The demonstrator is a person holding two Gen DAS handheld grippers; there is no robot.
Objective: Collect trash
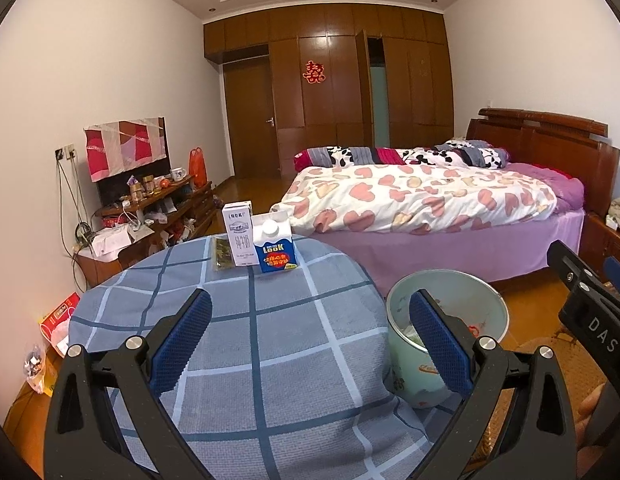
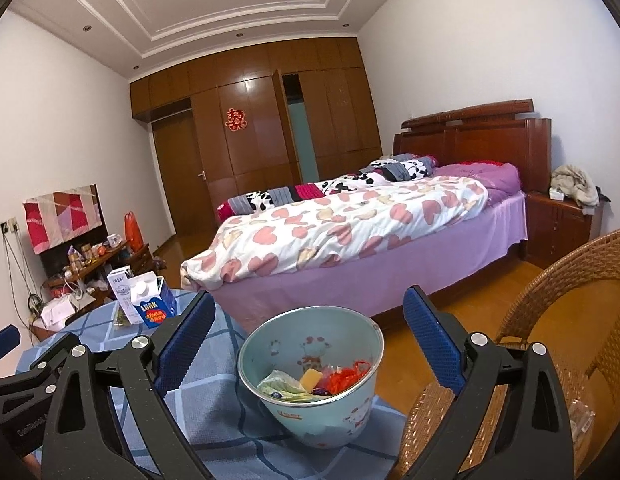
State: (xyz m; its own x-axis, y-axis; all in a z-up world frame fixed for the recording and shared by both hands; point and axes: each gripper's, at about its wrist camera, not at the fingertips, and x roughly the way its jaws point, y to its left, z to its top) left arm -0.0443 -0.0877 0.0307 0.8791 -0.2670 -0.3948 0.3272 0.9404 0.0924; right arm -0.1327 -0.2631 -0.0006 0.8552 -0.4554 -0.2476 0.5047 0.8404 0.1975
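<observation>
Nearest the lens in the left wrist view, the left gripper [image 1: 310,340] has its jaws spread wide and holding nothing, above the checked cloth of the round counter [image 1: 269,360]. At the counter's far edge, well apart from those jaws, stand a white milk carton [image 1: 239,236] and a blue LOOK carton [image 1: 277,248], touching side by side, with a flat green wrapper [image 1: 221,254] lying just left of the white one.

The right gripper [image 2: 305,344] also has its jaws released and empty; between them, farther ahead, sits the pale green bucket [image 2: 310,376], just beside the counter's right edge. The bucket holds a green-and-white wrapper [image 2: 283,386], a yellow piece [image 2: 310,379] and red crumpled plastic [image 2: 346,376].

Both grippers point level toward the bed [image 2: 350,232], side by side; the right one shows at the right margin of the left view. A wicker chair [image 2: 570,300] stands right of the bucket. Fingers [image 1: 590,408] of a hand show at the lower right in the left wrist view.
</observation>
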